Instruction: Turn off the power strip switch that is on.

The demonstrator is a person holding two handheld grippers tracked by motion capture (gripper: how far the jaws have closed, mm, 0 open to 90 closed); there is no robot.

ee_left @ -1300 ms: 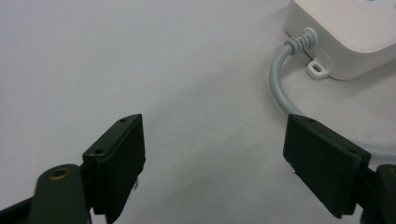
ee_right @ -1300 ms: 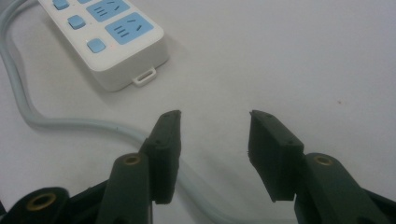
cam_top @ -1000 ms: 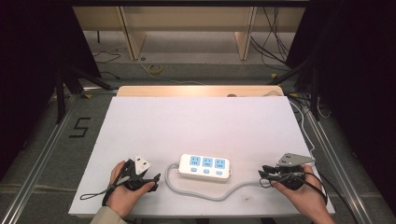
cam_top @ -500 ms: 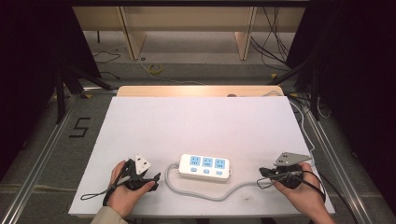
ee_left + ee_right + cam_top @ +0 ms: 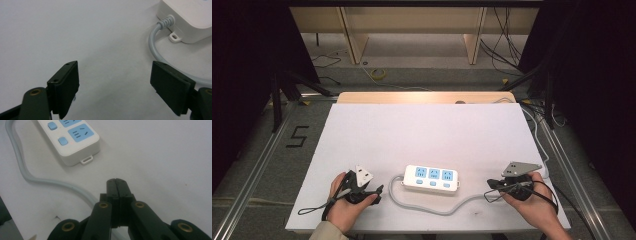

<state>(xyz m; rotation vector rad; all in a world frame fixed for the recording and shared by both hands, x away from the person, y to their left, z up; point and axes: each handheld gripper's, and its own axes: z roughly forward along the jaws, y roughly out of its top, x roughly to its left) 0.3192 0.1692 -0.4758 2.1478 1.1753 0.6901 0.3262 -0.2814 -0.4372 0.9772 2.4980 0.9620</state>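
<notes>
Power strip [image 5: 432,178] lies flat near the front-middle of the bench [image 5: 427,130], grey cord [image 5: 447,204] looping round its front; nothing picked up, so work looks barely begun, all handling left to do. Left claw [image 5: 374,190] just left of the strip, jaws wide, empty. Right claw [image 5: 488,185], to its right, has just closed fully on nothing, cord passing close under it. Plenty of open bench behind; front edge close to both hands.

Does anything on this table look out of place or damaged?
Nothing stands out. The power strip lies flat and whole on the table, its cable curling loosely along the near edge. Neither gripper touches it.
</notes>
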